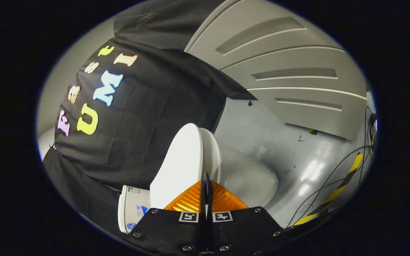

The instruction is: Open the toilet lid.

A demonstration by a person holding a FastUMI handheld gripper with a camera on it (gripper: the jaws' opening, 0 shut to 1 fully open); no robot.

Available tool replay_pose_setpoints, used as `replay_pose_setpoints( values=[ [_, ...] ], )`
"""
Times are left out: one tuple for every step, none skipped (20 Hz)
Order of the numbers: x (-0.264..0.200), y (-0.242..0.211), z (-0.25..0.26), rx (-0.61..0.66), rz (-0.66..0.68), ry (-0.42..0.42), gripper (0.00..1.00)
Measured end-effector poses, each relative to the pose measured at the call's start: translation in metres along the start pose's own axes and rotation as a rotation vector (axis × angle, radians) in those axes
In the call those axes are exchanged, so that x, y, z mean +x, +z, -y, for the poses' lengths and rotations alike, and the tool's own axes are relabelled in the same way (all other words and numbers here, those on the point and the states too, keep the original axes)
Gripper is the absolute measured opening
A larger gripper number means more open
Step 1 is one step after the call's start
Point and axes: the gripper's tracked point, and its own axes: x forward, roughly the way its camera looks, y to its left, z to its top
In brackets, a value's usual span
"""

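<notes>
Booth wall of black cloth (137, 117) is seen at left, grey floor (262, 135) and cables (333, 177) at right; the view is strongly rolled. Toilet lid (176, 167), white, is seen just ahead of the fingers, standing well away from the bowl (247, 177). Judged rigid, smooth, slippery, hinged; best taken at its thin free edge. Gripper (206, 199): orange fingers (187, 201) drawn together, apparently gripping nothing.
</notes>
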Motion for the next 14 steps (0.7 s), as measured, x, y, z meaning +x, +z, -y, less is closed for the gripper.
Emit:
replay_pose_setpoints(
  values=[
    [-0.003,0.002,-0.005,-0.003,0.006,-0.013,0.0],
    [-0.008,0.004,-0.012,-0.013,0.013,-0.019,0.0],
    [-0.012,0.007,-0.019,-0.024,0.024,-0.024,0.0],
    [-0.016,0.01,-0.028,-0.038,0.035,-0.027,0.0],
    [-0.02,0.014,-0.038,-0.06,0.048,-0.026,0.0],
    [-0.025,0.016,-0.048,-0.09,0.059,-0.025,0.0],
    [-0.029,0.019,-0.058,-0.122,0.069,-0.024,0.0],
    [-0.034,0.021,-0.068,-0.152,0.078,-0.023,0.0],
    [-0.038,0.024,-0.08,-0.172,0.089,-0.019,0.0],
    [-0.042,0.026,-0.091,-0.19,0.102,-0.01,0.0],
    [-0.047,0.028,-0.102,-0.205,0.114,-0.002,0.0],
    [-0.051,0.028,-0.112,-0.222,0.125,0.007,0.0],
    [-0.056,0.029,-0.122,-0.238,0.131,0.014,0.0],
    [-0.059,0.029,-0.132,-0.255,0.142,0.023,0.0]
  ],
)
